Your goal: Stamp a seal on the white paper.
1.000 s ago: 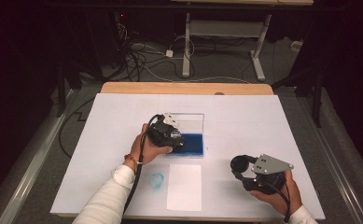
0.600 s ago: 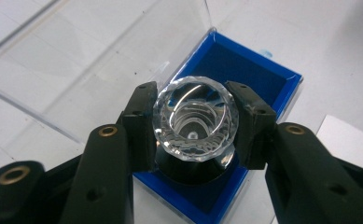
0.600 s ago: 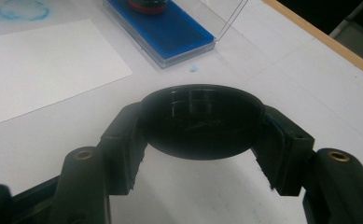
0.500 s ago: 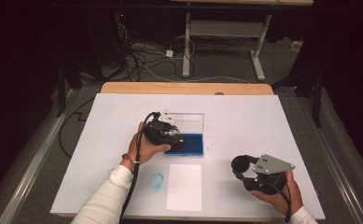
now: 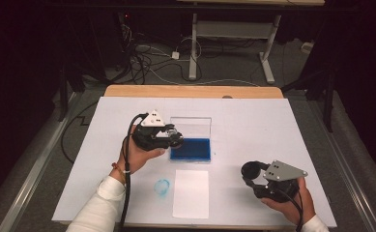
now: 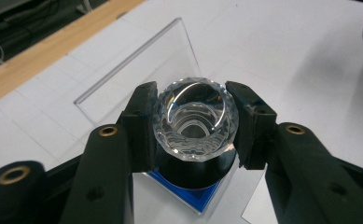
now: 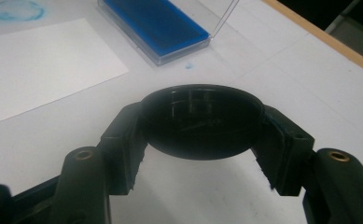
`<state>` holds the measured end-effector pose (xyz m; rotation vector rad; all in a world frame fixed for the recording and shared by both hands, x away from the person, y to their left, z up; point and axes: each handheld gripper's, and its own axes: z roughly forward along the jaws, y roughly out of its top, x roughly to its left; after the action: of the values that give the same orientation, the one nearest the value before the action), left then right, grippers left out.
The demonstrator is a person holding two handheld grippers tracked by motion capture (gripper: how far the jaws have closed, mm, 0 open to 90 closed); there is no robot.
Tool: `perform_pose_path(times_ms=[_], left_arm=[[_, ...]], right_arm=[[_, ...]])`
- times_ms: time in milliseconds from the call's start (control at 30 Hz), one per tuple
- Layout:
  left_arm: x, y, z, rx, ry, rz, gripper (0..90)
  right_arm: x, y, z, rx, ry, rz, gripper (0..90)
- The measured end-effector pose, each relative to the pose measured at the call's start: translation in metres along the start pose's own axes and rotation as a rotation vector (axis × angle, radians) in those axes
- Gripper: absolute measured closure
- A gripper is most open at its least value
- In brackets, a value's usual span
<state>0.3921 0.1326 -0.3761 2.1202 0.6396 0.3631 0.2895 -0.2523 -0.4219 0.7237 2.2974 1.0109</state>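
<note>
A clear plastic case (image 5: 191, 140) sits open near the middle of the white table (image 5: 253, 125), its lid standing upright at the back and its tray filled by a blue ink pad (image 5: 191, 150). In the left gripper view the pad's blue corner (image 6: 202, 198) shows just under the jaws.

The left gripper (image 5: 168, 137) is held at the case's left edge, over the pad. Its 2 jaws are closed on a faceted clear crystal knob (image 6: 195, 119) with a black base below it (image 6: 193, 172); the knob is pressed between both jaw pads.

The right gripper (image 5: 253, 171) is well apart, toward the table's near right corner. Its jaws are clamped around a round black disc (image 7: 202, 121) with a glossy top.

A blank white card (image 5: 191, 193) lies in front of the case, and a faint blue ring stamp (image 5: 162, 186) marks the table just left of it.
</note>
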Motion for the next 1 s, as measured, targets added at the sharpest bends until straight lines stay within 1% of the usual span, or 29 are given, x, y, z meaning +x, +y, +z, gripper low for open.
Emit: perform_pose_path(times_ms=[67,133,200,267,333,367,500,633,733,767,833,867,1000], left_arm=[[-0.003,0.000,-0.005,-0.016,0.001,0.008,55.0],[-0.005,0.000,-0.008,-0.023,0.000,0.016,55.0],[-0.006,0.000,-0.012,-0.040,0.000,0.021,55.0],[-0.008,0.000,-0.014,-0.040,0.010,0.032,55.0],[-0.010,0.000,-0.015,-0.048,0.000,0.034,55.0],[-0.012,-0.001,-0.017,-0.050,0.006,0.041,55.0],[-0.017,-0.001,-0.024,-0.065,-0.001,0.054,55.0],[-0.024,-0.001,-0.028,-0.072,-0.022,0.069,55.0],[-0.030,0.001,-0.029,-0.072,-0.029,0.087,54.9],[-0.032,0.002,-0.030,-0.073,-0.026,0.092,55.0],[-0.035,0.003,-0.031,-0.081,-0.045,0.096,54.9],[-0.038,0.003,-0.031,-0.080,-0.042,0.105,54.9],[-0.045,0.003,-0.032,-0.076,-0.057,0.123,54.9]], right_arm=[[-0.001,0.000,-0.001,-0.011,0.005,0.014,39.2],[-0.002,0.000,-0.002,-0.016,0.005,0.016,39.2],[-0.002,-0.001,-0.002,-0.021,0.007,0.019,39.2],[-0.001,-0.002,-0.003,-0.018,0.002,0.016,39.2],[-0.001,-0.002,-0.005,-0.022,-0.001,0.022,39.2],[-0.001,-0.002,-0.006,-0.026,-0.003,0.023,39.2],[0.000,-0.002,-0.007,-0.028,-0.003,0.019,39.2],[0.001,-0.002,-0.008,-0.023,-0.005,0.021,39.2],[0.003,-0.002,-0.009,-0.025,-0.005,0.013,39.2],[0.003,-0.002,-0.009,-0.027,-0.004,0.015,39.2],[0.003,-0.002,-0.009,-0.027,-0.006,0.014,39.2],[0.002,-0.002,-0.009,-0.026,-0.006,0.016,39.2],[0.003,-0.003,-0.009,-0.026,-0.004,0.015,39.2]])
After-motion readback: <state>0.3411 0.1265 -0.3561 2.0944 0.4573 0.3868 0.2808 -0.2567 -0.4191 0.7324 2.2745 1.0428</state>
